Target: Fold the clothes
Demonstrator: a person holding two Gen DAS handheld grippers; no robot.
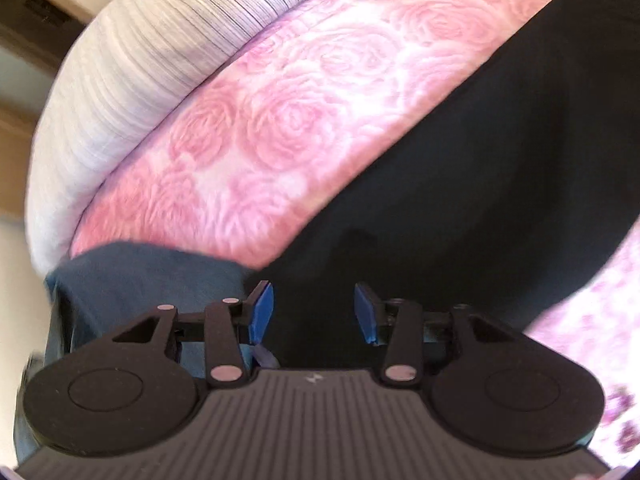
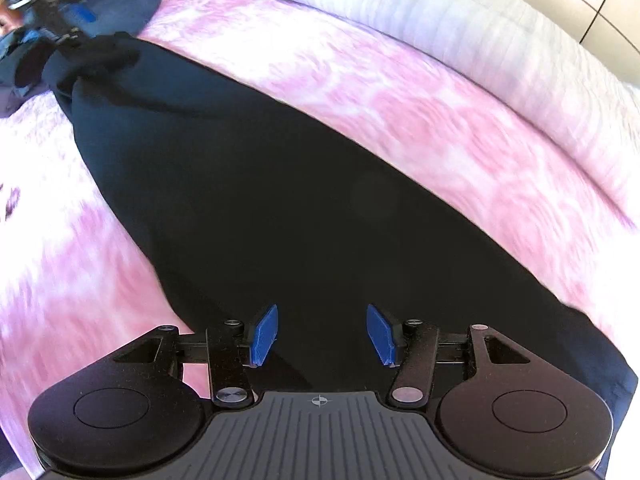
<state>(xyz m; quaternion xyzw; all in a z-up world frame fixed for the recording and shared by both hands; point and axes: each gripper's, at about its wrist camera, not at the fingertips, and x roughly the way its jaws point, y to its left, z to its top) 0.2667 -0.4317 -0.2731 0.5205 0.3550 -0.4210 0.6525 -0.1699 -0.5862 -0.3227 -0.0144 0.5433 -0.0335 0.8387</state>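
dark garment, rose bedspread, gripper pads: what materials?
Dark garment: looks like smooth matte knit or woven cloth, no sheen; weave too dark to tell. Rose bedspread: soft printed textile, slightly plush-looking. Left gripper pads: blue ridged plastic, likely 3D-printed.

No words or numbers can be read. The left gripper body has a tiny pale mark, and the right gripper body a small cross-in-circle sign.

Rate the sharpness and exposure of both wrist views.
Left wrist view: rose bedspread fairly sharp, edges smeared; black garment crushed to featureless dark. Right wrist view: bedspread heavily motion-blurred and overexposed; right gripper itself crisp.
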